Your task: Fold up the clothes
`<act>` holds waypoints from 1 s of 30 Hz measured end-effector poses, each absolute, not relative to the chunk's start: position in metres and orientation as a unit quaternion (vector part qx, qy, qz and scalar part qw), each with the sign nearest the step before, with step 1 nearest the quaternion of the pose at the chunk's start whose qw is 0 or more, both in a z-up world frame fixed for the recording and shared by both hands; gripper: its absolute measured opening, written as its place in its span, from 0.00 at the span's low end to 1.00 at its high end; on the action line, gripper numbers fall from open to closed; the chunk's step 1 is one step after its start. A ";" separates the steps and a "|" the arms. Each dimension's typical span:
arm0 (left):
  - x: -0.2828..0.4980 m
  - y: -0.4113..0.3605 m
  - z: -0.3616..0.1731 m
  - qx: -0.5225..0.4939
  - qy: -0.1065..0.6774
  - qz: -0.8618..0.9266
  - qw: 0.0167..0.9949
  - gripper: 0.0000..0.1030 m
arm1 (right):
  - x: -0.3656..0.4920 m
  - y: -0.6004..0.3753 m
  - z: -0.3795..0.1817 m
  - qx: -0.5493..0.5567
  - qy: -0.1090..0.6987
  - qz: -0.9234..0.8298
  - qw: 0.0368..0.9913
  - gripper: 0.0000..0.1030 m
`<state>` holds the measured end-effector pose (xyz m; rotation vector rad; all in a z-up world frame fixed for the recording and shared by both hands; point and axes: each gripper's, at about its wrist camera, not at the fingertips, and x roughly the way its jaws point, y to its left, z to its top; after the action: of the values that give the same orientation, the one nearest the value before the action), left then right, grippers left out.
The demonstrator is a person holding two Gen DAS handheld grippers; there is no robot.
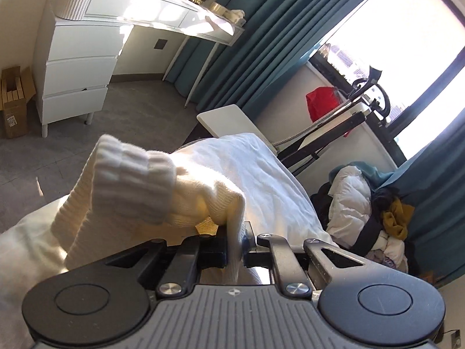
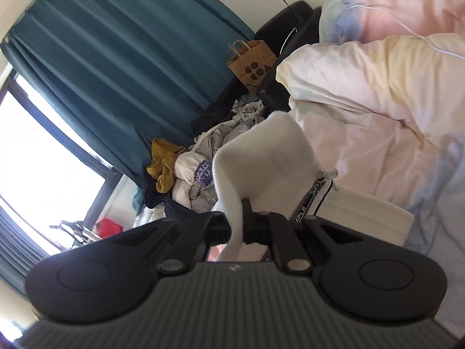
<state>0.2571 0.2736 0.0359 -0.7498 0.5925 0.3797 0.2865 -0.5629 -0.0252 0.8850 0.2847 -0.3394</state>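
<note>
A cream knitted sweater [image 1: 151, 192] with a ribbed cuff hangs bunched in front of my left gripper [image 1: 235, 247], which is shut on a fold of it. In the right wrist view, white fabric of the same garment [image 2: 261, 157] rises up from my right gripper [image 2: 237, 226], which is shut on its edge. A black-and-white label strap [image 2: 305, 206] and a small clear tag [image 2: 327, 173] dangle beside that fabric. Both parts of the garment are lifted off the bed [image 1: 261, 174].
A white dresser [image 1: 78, 75] and desk [image 1: 174, 14] stand on the grey floor beyond the bed. Teal curtains [image 2: 116, 58] hang by a bright window. A heap of clothes [image 2: 186, 171] lies beside the bed, with a brown paper bag [image 2: 251, 64] behind it. A pastel duvet [image 2: 377, 87] covers the bed.
</note>
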 end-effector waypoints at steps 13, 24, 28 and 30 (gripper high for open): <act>0.451 0.276 -0.049 -0.252 0.404 0.167 0.863 0.15 | 0.454 -0.539 -0.128 0.299 0.216 -0.208 0.906 0.06; 0.349 0.285 -0.004 -0.317 0.305 0.064 0.896 0.61 | 0.384 -0.564 -0.082 0.361 0.199 -0.096 0.906 0.46; 0.283 0.295 0.006 -0.371 0.273 0.046 0.886 0.70 | 0.327 -0.569 -0.070 0.359 0.167 -0.100 0.913 0.76; 0.256 0.301 0.004 -0.391 0.273 0.053 0.877 0.73 | 0.301 -0.578 -0.070 0.378 0.155 -0.110 0.906 0.80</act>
<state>0.2557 0.3007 0.0037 -0.8161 0.5691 0.1111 0.3012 -0.5778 -0.0705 0.7811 0.3210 -0.2269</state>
